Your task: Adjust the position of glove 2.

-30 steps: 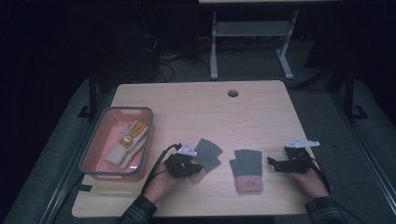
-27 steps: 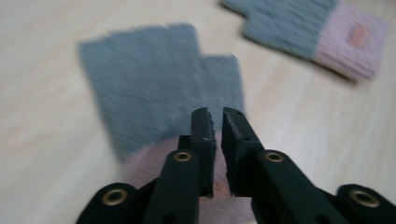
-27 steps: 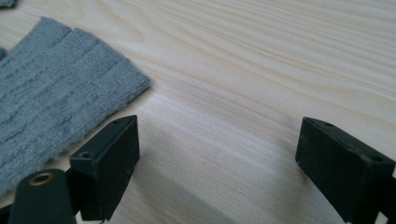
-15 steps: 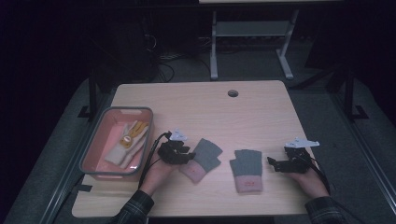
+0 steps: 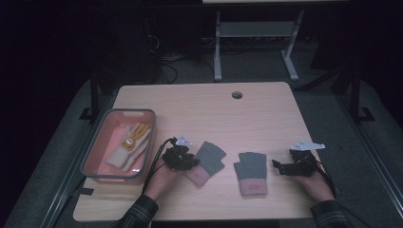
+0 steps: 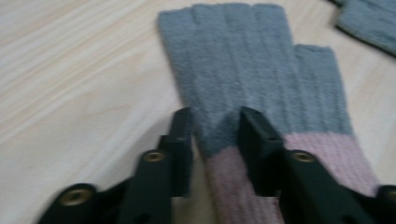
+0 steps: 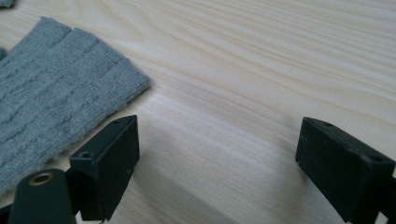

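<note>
The left glove (image 6: 252, 88) is a fingerless knit, grey with a pink cuff, lying flat near the front of the surface (image 5: 204, 114). The left gripper (image 6: 215, 126) has its jaws pinched onto a fold of the glove's edge, right where grey meets pink. The second glove (image 5: 252, 172) lies just beside it, not touching. The right gripper (image 7: 217, 149) sits with jaws wide apart over bare wood next to that glove. Pink bin (image 5: 97, 154) at the left edge, plenty of open wood behind, dark room around.

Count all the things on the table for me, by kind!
Grey-and-pink gloves: 2, one at the left claw, one beside the right claw
Pink bins: 1
Pale gloves in the bin: looks like 1 pair, hard to tell
Claws: 2
Total: 7
</note>
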Motion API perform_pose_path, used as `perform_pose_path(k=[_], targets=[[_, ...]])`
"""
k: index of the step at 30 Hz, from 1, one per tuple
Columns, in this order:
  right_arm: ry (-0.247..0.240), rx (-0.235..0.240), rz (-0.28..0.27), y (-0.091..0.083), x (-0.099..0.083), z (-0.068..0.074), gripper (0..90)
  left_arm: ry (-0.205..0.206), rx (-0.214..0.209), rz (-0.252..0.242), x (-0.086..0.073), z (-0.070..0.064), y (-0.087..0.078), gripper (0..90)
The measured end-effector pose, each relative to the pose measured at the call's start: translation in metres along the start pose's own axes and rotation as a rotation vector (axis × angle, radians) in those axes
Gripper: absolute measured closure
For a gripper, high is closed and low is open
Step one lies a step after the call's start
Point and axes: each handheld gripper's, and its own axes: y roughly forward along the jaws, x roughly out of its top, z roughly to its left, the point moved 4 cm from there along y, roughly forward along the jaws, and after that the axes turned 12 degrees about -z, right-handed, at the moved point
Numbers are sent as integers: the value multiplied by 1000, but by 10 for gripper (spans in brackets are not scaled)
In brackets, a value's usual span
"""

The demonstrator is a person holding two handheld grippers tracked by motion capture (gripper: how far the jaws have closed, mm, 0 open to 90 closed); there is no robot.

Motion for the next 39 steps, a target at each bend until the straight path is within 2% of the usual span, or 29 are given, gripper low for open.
perform_pose_path(k=[2,5,7,10,12,13,16,19,20,21,24,26,29,35,39], targets=[[0,0,0,0,0,0,133,15,3,6,1,-2,1,721],[0,0,0,0,0,0,131,64,10,25,3,-6,1,808],[0,2,1,0,0,0,127,83,17,34,4,-6,1,840],[-2,11,9,0,0,1,121,57,10,17,4,-5,0,857],[1,28,33,-2,3,3,143,29,-1,-6,6,-4,-2,860],[6,36,28,-3,4,4,145,19,-1,-21,7,-3,-4,860],[-6,74,-9,-11,11,10,252,2,-4,-45,11,-3,-7,861],[-19,122,-17,-20,13,19,476,-21,-17,-72,14,-4,-9,862],[-20,135,-6,-23,13,22,577,-28,-19,-82,15,-3,-10,862],[-23,164,14,-27,12,27,625,-28,-19,-84,15,-2,-11,862],[-60,194,39,-32,7,35,766,-43,-25,-98,16,-1,-14,862],[-83,233,50,-37,4,40,852,-49,-30,-101,16,0,-16,862],[-112,273,59,-39,2,47,900,-60,-31,-109,17,1,-17,862],[-153,332,99,-34,0,60,900,-72,-37,-124,19,-1,-18,862],[-159,356,109,-31,1,69,900,-79,-42,-125,19,0,-19,861]])
